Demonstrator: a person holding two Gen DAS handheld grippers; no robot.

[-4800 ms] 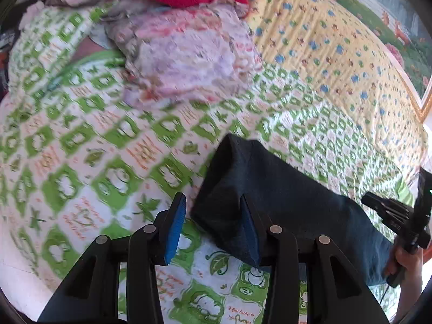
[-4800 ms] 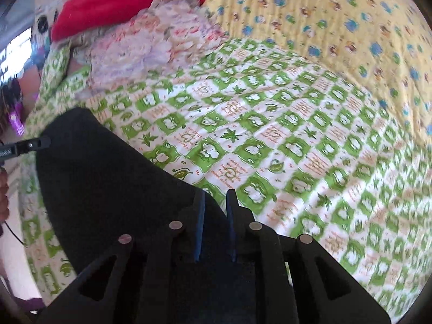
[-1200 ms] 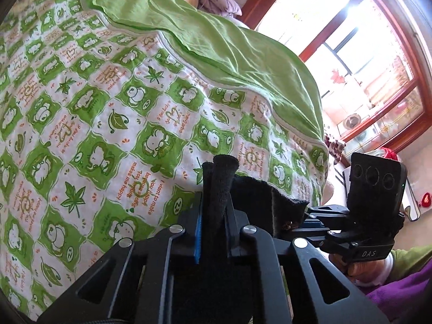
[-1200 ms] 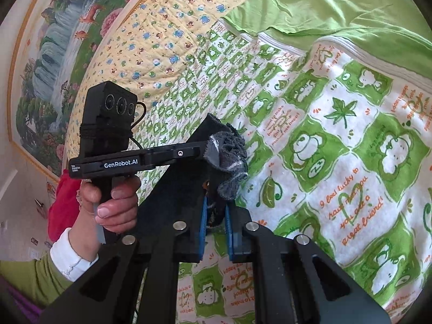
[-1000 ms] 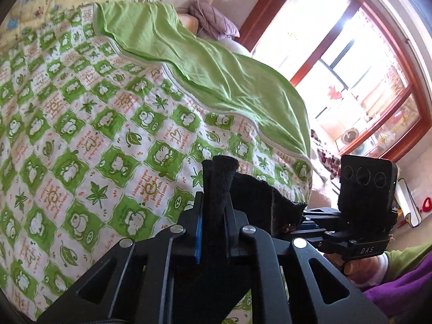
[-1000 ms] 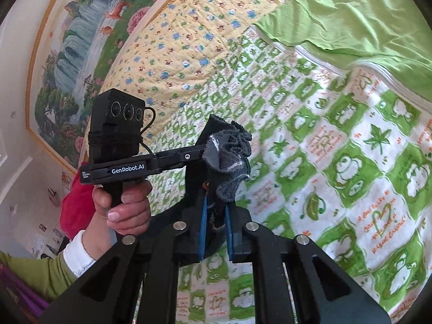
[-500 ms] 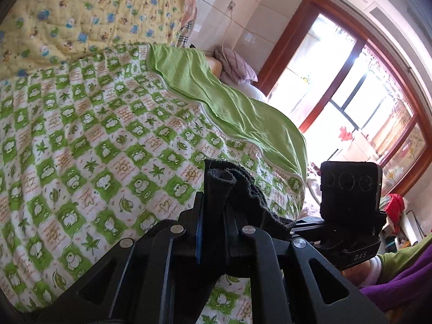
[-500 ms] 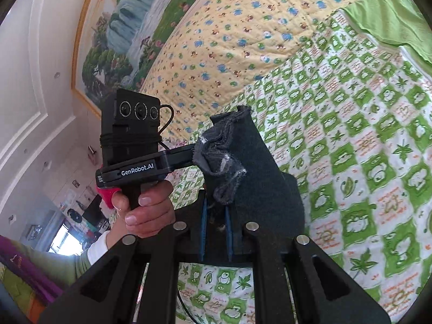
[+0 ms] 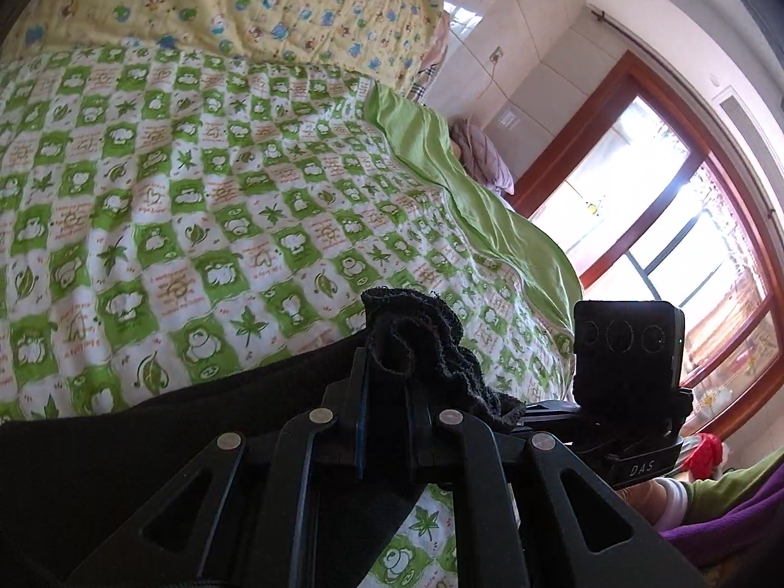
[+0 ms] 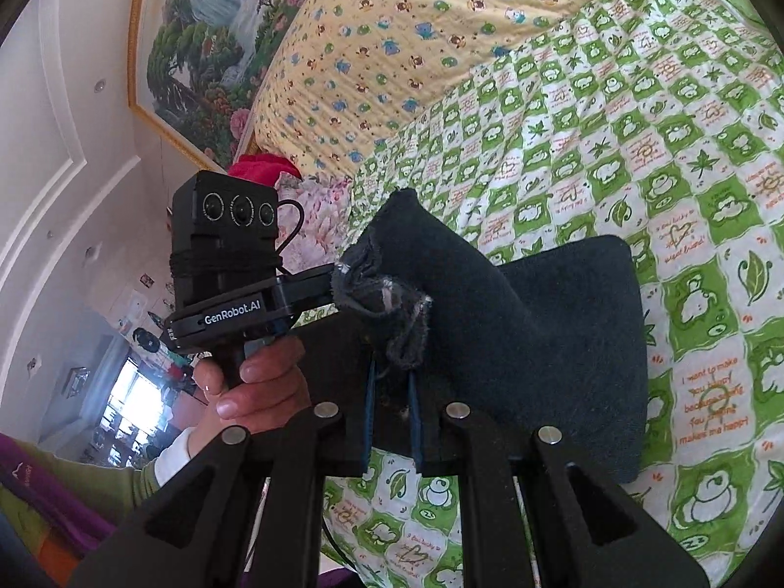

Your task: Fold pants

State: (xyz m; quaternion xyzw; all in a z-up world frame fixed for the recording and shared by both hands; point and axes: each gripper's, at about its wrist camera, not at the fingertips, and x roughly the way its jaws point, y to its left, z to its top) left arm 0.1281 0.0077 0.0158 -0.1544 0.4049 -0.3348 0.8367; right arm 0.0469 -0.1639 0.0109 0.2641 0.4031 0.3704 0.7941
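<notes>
We found the left gripper (image 9: 387, 421), formerly open, clamped on the pants (image 10: 539, 323); both grippers had lifted that hem off the bedspread (image 9: 161, 206).

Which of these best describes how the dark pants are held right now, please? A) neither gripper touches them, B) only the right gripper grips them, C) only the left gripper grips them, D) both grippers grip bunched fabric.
D: the left gripper and the right gripper are each shut on a bunched edge of the dark pants.

Bright window (image 9: 686, 255) glare, fisheye-warped edges
</notes>
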